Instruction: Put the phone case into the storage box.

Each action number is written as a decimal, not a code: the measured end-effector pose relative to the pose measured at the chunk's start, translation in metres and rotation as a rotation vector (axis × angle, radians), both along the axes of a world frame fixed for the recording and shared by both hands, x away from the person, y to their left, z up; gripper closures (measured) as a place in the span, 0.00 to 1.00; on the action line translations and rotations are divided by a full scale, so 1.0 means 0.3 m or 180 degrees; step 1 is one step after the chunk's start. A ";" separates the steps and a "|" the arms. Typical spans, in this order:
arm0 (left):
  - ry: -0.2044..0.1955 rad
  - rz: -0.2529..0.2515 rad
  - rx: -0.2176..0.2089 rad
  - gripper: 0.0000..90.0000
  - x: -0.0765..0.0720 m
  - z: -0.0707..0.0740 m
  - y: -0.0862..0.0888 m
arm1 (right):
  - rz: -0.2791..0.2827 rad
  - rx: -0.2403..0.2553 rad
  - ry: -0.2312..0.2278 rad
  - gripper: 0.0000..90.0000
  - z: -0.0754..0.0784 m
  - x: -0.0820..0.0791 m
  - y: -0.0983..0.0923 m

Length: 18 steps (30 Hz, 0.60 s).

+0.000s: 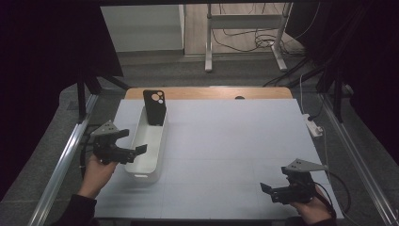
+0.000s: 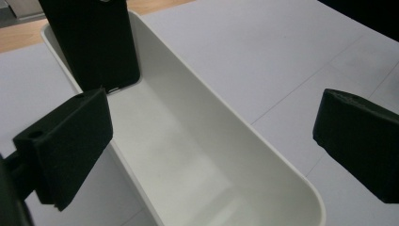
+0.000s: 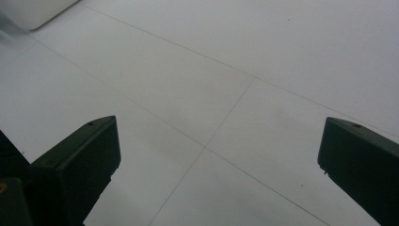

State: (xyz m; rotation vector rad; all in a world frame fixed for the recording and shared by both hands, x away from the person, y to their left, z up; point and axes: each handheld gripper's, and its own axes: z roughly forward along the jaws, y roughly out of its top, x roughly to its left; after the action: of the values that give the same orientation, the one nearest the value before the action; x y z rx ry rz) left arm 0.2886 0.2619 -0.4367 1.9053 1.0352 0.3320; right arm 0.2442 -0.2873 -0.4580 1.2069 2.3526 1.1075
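Observation:
A long white bin point(image 1: 147, 143) lies lengthwise on the left part of the table. A black phone case point(image 1: 154, 107) stands upright in its far end, leaning on the end wall, camera cut-outs at the top. My left gripper point(image 1: 132, 141) hangs at the bin's near left side, open and holding nothing. In the left gripper view its jaws point(image 2: 211, 136) straddle the bin's wall point(image 2: 188, 89), with the phone case point(image 2: 94, 42) farther off. My right gripper point(image 1: 274, 189) hovers open over the table's near right corner. Bare mat lies between its jaws point(image 3: 219, 155).
A pale mat point(image 1: 226, 141) covers the table, with a wooden edge point(image 1: 211, 92) at the far side. A power strip point(image 1: 314, 126) lies off the right edge. Metal frame rails run along both sides. A corner of the bin point(image 3: 33, 12) appears in the right gripper view.

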 end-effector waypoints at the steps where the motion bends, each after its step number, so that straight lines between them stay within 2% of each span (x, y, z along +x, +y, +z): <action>1: -0.0004 0.0004 0.0002 0.00 -0.006 -0.003 0.003 | -0.0002 0.0000 -0.0001 0.00 0.000 0.000 0.000; 18: -0.0026 0.0080 0.0038 0.00 -0.115 -0.015 0.031 | -0.0017 -0.0006 0.0007 0.00 0.000 -0.002 -0.002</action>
State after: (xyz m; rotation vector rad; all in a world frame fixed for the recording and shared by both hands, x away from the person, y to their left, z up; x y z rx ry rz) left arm 0.2540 0.2711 -0.4412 1.9014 1.0548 0.3609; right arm 0.2438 -0.2878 -0.4581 1.2135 2.3503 1.1026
